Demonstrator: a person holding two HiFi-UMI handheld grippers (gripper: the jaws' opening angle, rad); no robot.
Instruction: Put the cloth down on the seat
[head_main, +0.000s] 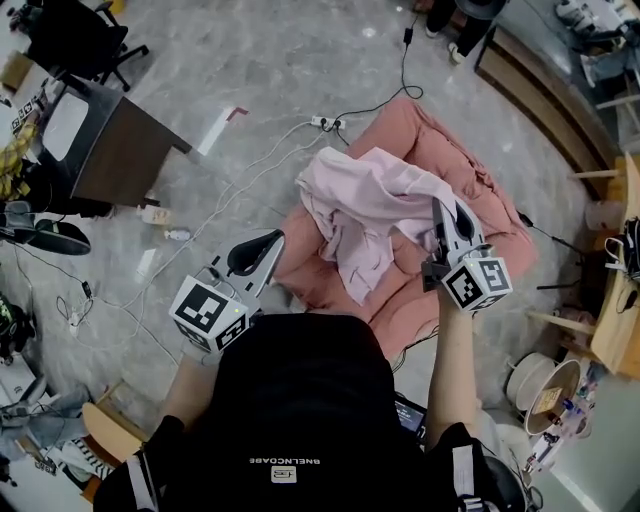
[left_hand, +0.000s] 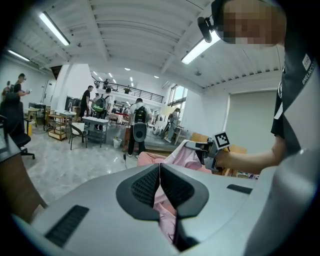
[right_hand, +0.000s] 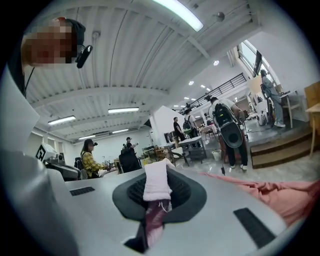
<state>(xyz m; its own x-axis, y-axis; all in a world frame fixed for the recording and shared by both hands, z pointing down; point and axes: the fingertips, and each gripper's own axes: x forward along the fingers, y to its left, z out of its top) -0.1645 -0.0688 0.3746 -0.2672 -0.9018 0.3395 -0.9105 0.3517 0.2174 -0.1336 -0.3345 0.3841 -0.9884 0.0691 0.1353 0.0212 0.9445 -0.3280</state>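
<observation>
Pale pink in crumpled, loose folds, shows the cloth (head_main: 365, 210) bunched over the salmon seat (head_main: 430, 130), right edge pinched by the right gripper (head_main: 443, 208), left gripper (head_main: 272, 240) pressed together, empty, at the seat's left edge.

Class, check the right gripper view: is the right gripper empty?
No: the right gripper is shut on a fold of the pink cloth, which sticks up between its jaws.
</observation>
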